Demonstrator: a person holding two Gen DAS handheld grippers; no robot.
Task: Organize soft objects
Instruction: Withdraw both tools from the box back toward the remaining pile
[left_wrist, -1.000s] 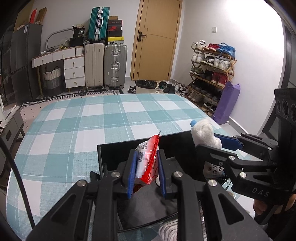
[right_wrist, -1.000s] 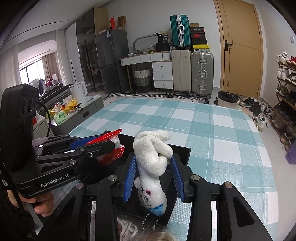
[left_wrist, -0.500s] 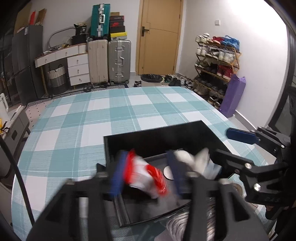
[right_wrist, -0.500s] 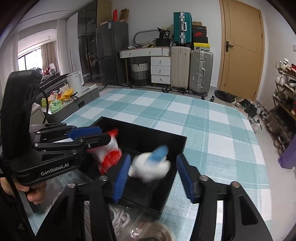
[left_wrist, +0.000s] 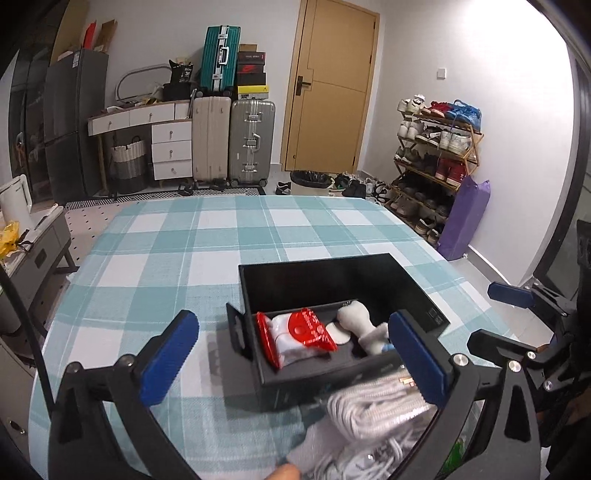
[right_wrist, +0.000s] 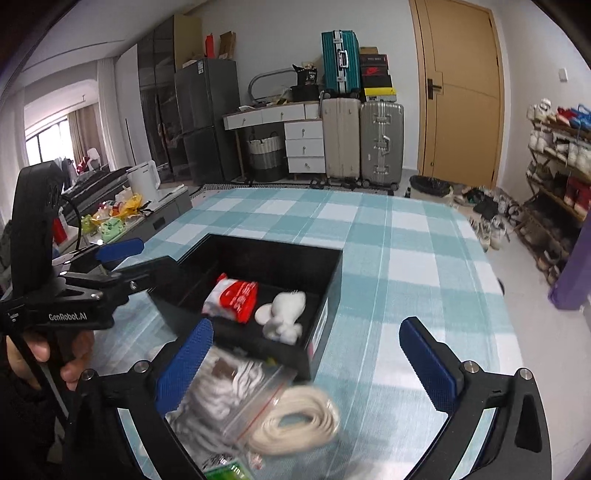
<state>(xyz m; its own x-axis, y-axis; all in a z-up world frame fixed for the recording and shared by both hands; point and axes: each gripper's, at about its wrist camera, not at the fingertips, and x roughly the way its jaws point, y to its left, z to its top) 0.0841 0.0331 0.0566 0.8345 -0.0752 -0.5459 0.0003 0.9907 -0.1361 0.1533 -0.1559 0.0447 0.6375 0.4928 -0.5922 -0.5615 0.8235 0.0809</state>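
A black open box (left_wrist: 332, 273) (right_wrist: 258, 254) sits on the checked tablecloth. Inside it lie a red-and-white soft packet (left_wrist: 299, 336) (right_wrist: 232, 299) and a white plush rabbit (left_wrist: 364, 325) (right_wrist: 282, 314), side by side. My left gripper (left_wrist: 295, 354) is open and empty, pulled back above the box's near edge. My right gripper (right_wrist: 306, 354) is open and empty, also back from the box. Nearer me lie a clear bag of white cord (left_wrist: 369, 417) (right_wrist: 229, 391) and a cream rope coil (right_wrist: 295, 424).
The teal checked tablecloth (left_wrist: 184, 243) (right_wrist: 406, 258) covers the table, bare beyond the box. Its right edge drops to the floor near a shoe rack (left_wrist: 436, 155). Suitcases (left_wrist: 236, 140) and drawers stand at the far wall. A green item (right_wrist: 225, 472) lies at the near edge.
Both grippers opened and dropped their loads: the red packet and the white rabbit now lie in the box. Both grippers pulled back toward me.
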